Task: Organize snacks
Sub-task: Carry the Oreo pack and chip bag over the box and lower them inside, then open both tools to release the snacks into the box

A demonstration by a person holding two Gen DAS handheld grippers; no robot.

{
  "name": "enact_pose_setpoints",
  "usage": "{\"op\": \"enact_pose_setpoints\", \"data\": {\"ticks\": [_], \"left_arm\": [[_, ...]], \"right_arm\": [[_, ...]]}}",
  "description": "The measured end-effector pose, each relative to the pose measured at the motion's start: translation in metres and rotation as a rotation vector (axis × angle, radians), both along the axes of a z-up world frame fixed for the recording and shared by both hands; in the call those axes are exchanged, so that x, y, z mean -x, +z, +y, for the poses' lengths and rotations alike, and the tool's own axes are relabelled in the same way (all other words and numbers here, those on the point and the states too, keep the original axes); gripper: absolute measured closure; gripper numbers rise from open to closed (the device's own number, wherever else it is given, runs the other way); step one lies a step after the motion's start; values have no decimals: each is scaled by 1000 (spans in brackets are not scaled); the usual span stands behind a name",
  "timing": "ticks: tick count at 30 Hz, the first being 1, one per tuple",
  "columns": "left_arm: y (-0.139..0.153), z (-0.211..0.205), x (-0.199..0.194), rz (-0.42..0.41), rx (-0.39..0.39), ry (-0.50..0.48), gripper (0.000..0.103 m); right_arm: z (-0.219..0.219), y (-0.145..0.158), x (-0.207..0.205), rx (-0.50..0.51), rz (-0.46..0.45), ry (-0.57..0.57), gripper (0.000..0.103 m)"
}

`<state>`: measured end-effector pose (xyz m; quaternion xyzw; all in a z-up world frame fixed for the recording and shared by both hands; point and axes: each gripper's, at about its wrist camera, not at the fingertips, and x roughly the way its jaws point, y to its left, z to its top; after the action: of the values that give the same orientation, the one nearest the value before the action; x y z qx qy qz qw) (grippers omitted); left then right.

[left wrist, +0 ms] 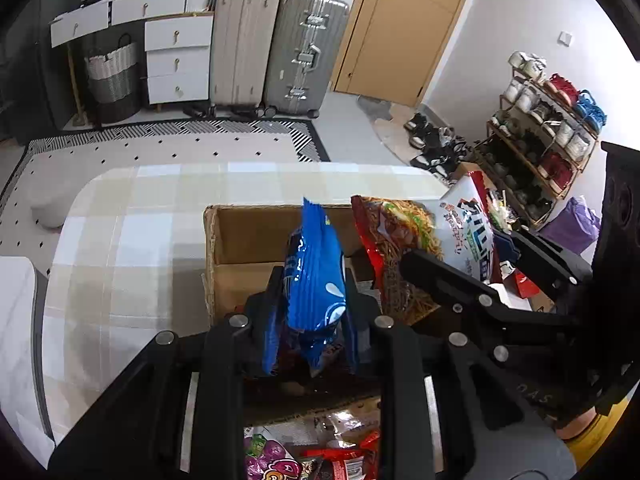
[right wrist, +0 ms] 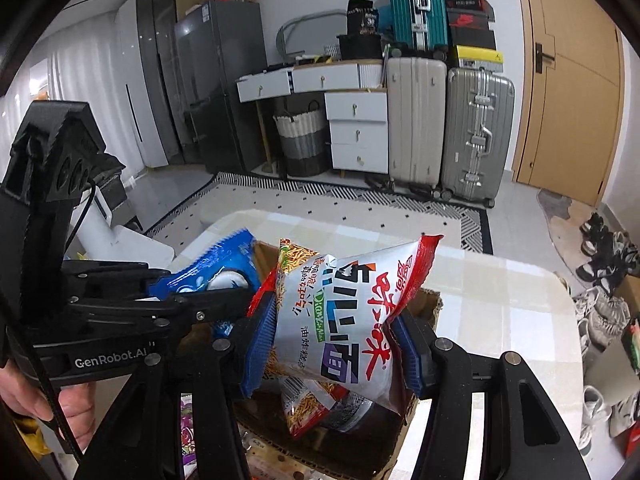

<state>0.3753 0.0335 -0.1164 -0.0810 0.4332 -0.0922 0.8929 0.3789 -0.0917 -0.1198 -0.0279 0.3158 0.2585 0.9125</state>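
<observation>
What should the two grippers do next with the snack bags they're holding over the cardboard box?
Probably lower both a little, then open. The left gripper is shut on the shiny blue snack packet and the right gripper on the white and red noodle bags, both above the open brown cardboard box.

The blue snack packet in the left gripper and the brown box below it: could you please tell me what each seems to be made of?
The blue snack packet looks like glossy plastic film: bright highlights, crinkled folds, a crimped top edge. The brown box looks like matte corrugated cardboard: dull tan walls, a folded flap and a rough, frayed rim.
</observation>
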Motion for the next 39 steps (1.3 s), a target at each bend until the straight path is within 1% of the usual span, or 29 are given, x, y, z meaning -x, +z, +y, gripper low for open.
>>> {"op": "enact_pose_setpoints", "data": {"ticks": [5,8,10,14,17,19,21,27,29,31,35,39], "left_arm": [[-11,-2,-13,20,-9,-5,81],[-13,-5,-14,18,-28,1,81],[-13,-4,-11,7,-23,0,80],[-9,-1,-9,-6,-31,8,77],[-2,3,-1,-20,-34,16,69],[3,2,7,-26,-38,19,67],[7,2,13,-31,-44,15,67],[24,0,41,-63,-79,18,66],[28,0,47,-70,-79,13,63],[32,-1,50,-72,-80,17,61],[35,0,60,-66,-77,23,61],[39,-2,75,-71,-76,19,61]], "right_arm": [[5,-11,-12,12,44,-11,48],[6,-16,-19,6,77,-18,48],[6,-18,-23,-2,93,-26,48],[2,-16,-24,-23,88,-40,48],[2,-14,-22,-32,93,-39,48],[5,-13,-22,-16,91,-36,48],[10,-13,-21,-1,90,-34,48],[9,-13,-21,3,94,-50,48],[8,-11,-18,-2,92,-53,48],[8,-8,-15,-4,85,-56,48],[9,-1,-8,12,64,-63,48],[2,11,5,-14,43,-66,48]]}}
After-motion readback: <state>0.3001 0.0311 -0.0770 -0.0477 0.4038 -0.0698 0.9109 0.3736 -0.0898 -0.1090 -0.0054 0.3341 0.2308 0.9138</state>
